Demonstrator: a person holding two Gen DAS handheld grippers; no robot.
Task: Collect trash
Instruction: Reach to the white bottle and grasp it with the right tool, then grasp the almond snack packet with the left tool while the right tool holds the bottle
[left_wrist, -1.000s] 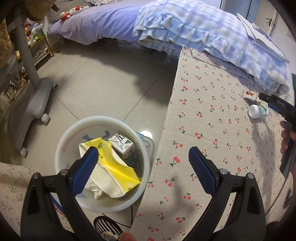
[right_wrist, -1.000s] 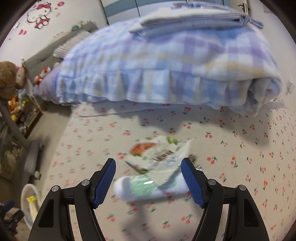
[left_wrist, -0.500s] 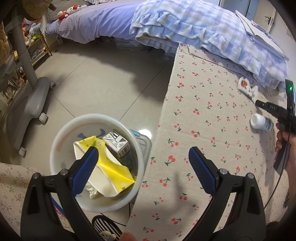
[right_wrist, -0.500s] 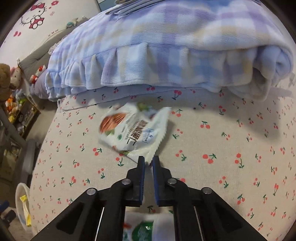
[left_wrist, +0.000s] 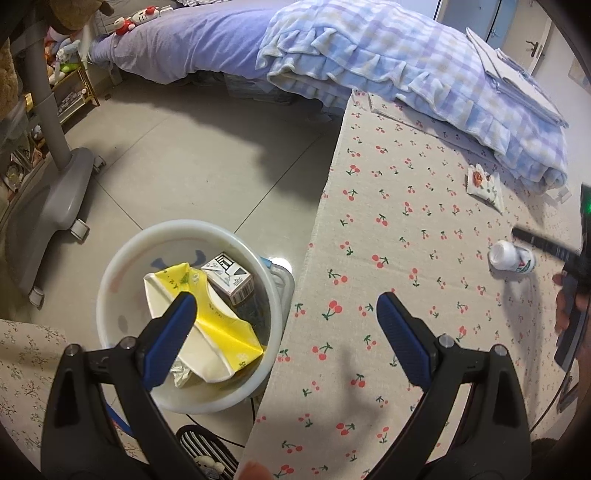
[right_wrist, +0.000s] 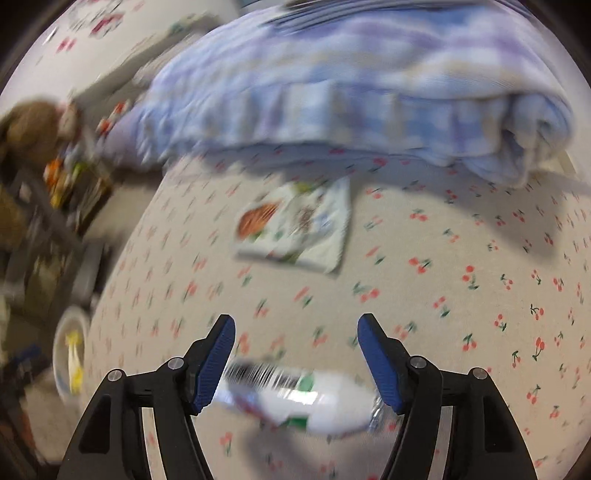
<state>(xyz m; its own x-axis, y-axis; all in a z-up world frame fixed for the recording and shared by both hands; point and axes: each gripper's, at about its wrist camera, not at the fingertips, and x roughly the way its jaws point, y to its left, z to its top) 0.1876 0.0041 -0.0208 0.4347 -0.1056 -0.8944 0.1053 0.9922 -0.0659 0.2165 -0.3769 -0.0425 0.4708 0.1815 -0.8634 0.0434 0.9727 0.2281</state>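
Left claw (left_wrist: 284, 314) held pointing steeply down, blue pads spread wide with nothing between them; left pad (left_wrist: 168, 332) over the white trash bin (left_wrist: 110, 280), right pad over the edge of the bench (left_wrist: 388, 206). Right claw (right_wrist: 295, 354) likewise pitched steeply down over the cherry-print cloth, jaws opening at this moment, pads not pressing on anything. Seen from the left wrist as a black claw tip (left_wrist: 543, 245) with fingers of a hand (left_wrist: 565, 306) on its grip at the right edge.

White plastic bottle (right_wrist: 306, 395) with green label lying on its side on the bench, low between the right claw's arms, behind the pads, blurred; contact with either arm not determinable. Same bottle found just under the black tip in the left view. Snack wrapper (right_wrist: 295, 229) lying flat on the cloth further on, apart from the bottle, near the folded checked blanket (right_wrist: 351, 92) that overhangs the far end of the bench.

Trash bin standing on the tiled floor (left_wrist: 184, 166) just beside the bench edge; inside it a yellow-and-white carton (left_wrist: 221, 325), a small printed box (left_wrist: 231, 277) and crumpled paper. Grey wheeled chair base (left_wrist: 48, 206) to the left of the bin, well apart. Striped slipper (left_wrist: 207, 450) on the floor beneath the bin's near side. Path between bottle and bin noted as open cloth.
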